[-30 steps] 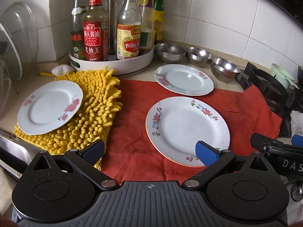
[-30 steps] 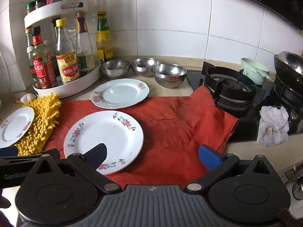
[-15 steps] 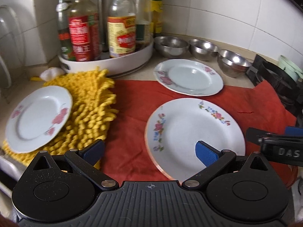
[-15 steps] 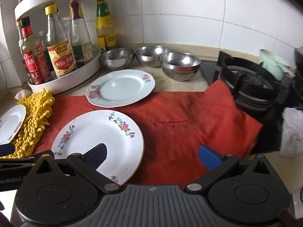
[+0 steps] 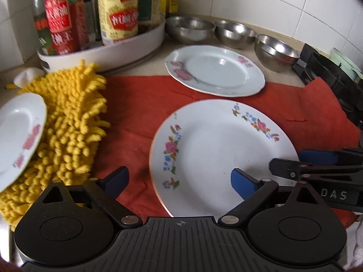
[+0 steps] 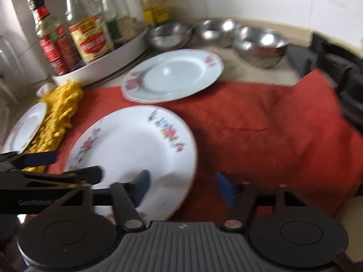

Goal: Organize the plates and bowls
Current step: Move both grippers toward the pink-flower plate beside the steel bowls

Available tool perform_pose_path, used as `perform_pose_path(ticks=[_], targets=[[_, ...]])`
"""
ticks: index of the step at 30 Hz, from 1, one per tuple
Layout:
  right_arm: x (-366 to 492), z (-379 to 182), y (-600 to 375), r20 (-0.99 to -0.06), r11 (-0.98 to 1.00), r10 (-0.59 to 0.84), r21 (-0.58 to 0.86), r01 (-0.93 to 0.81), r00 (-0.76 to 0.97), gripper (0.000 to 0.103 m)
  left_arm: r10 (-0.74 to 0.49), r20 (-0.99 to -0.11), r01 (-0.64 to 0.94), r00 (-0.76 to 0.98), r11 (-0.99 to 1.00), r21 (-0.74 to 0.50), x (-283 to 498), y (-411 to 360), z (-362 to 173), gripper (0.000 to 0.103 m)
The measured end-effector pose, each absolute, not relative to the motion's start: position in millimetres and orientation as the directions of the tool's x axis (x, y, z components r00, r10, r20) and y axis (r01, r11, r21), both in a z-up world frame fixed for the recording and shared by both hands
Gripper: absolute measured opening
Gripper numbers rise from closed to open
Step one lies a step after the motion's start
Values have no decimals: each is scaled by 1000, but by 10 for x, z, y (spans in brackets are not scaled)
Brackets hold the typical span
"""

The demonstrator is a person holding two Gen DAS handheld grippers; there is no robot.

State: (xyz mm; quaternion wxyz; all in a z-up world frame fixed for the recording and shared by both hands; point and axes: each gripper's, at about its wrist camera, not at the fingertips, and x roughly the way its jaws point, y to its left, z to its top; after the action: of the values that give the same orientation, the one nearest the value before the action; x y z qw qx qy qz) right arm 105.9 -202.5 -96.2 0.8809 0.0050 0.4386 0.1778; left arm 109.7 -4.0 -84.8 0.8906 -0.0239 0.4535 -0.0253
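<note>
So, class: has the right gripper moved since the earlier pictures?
Yes. The right gripper has come forward and down toward the large floral plate; its jaws, closing, now straddle the plate's near rim.

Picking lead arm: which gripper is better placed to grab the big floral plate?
Right. The right gripper is closing astride the big floral plate's rim; the left gripper is wider, one finger off over the red cloth.
</note>
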Motion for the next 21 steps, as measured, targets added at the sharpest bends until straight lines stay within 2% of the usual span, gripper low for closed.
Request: perform_pose_path(ticks=[3, 5, 12, 13, 16, 21], targets=[[1087, -970, -1993, -768, 923, 335, 151, -355, 546, 52, -79, -810, 32, 581, 997, -75, 1110, -31, -885, 97], [1102, -968, -1995, -760, 907, 374, 181, -379, 532, 43, -67, -810, 49, 583, 998, -47, 1110, -68, -895, 96], [1105, -984, -2042, -748, 888, 412, 201, -414, 521, 41, -88, -797, 75, 598, 996, -53, 1122, -131, -914, 96], [1110, -984, -2054, -747, 885, 417, 205, -417, 518, 41, -96, -795, 83, 599, 995, -57, 1128, -151, -907, 93], [1121, -981, -2083, -746, 890, 417, 219, -400, 520, 34, -93, -799, 94, 594, 995, -46, 1161, -218, -902, 94], [1100, -904, -2220, -726, 896, 426, 256, -362, 540, 34, -160, -796, 118, 584, 987, -112, 1141, -257, -829, 92]])
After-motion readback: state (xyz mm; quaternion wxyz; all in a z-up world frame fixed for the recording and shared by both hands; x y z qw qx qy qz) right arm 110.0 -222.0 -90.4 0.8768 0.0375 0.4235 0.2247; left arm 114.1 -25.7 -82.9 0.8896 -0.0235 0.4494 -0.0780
